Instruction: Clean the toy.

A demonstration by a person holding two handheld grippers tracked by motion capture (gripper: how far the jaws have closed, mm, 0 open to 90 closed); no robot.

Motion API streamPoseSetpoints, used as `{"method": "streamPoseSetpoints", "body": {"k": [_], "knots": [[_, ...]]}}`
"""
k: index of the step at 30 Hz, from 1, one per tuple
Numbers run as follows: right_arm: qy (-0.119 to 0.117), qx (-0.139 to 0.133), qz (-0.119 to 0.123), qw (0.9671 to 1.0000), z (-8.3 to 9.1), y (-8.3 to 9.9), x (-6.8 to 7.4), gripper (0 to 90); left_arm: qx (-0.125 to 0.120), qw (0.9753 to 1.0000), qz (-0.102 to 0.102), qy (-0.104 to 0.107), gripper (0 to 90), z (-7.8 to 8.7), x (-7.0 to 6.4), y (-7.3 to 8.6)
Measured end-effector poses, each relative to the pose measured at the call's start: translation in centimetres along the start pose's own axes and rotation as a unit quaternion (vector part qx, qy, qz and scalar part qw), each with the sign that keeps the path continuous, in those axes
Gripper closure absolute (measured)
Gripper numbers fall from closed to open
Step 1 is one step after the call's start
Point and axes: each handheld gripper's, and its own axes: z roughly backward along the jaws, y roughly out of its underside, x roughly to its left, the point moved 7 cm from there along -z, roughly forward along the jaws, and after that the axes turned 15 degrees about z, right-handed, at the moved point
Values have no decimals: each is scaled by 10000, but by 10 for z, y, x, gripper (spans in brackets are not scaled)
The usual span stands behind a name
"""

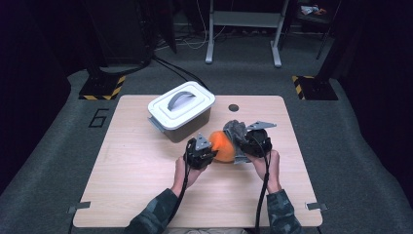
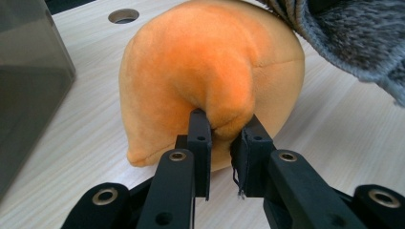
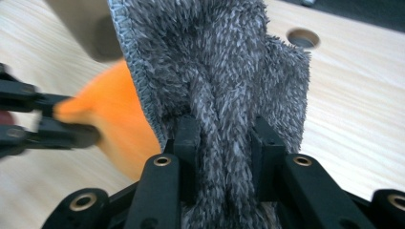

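Near mid-table, left gripper [image 2: 222,131] pinches the orange plush [image 2: 210,71], right gripper [image 3: 224,138] clamps the grey cloth [image 3: 215,62]; tugging could slip either.

This is a lab or test room, not a home. The pale wooden worktop [image 1: 146,195] stands alone on grey carpet [image 1: 350,146] marked with a painted number six [image 1: 99,118]. Around it are black stands on yellow-and-black striped bases [image 1: 103,87], loose cables [image 1: 178,70] and a metal frame [image 1: 243,29].
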Motion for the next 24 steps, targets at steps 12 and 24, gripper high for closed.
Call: {"method": "streamPoseSetpoints", "body": {"k": [12, 24], "knots": [[-82, 51, 425, 9991, -13, -13, 21, 683, 113, 9999, -59, 18, 777, -3, -2, 0], [-194, 48, 308, 9993, -21, -9, 18, 601, 151, 9999, -79, 4, 773, -5, 0, 2]]}}
